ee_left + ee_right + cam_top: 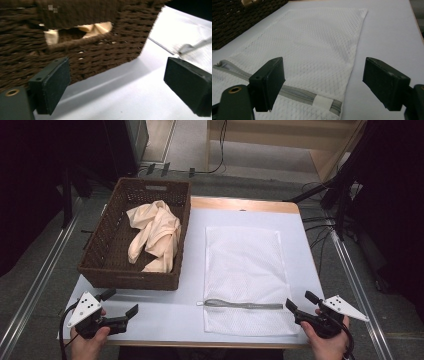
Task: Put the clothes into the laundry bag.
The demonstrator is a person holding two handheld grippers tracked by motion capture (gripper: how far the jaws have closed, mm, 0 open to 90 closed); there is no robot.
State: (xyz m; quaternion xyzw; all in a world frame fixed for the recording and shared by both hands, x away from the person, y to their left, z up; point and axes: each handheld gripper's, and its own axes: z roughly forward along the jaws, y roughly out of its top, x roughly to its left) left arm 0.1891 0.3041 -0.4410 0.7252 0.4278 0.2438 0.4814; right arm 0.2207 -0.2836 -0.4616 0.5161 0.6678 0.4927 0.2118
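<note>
Both claws, left (121, 302) and right (299, 301), spread and empty beside basket (102, 251) and mesh bag (243, 265)

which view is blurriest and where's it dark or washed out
Left gripper view is softest: the basket weave and zipper pull smear. Right gripper view is sharper on the mesh bag, blurring at the jaws. High view is dim, black at both sides, the table slightly washed out.
</note>
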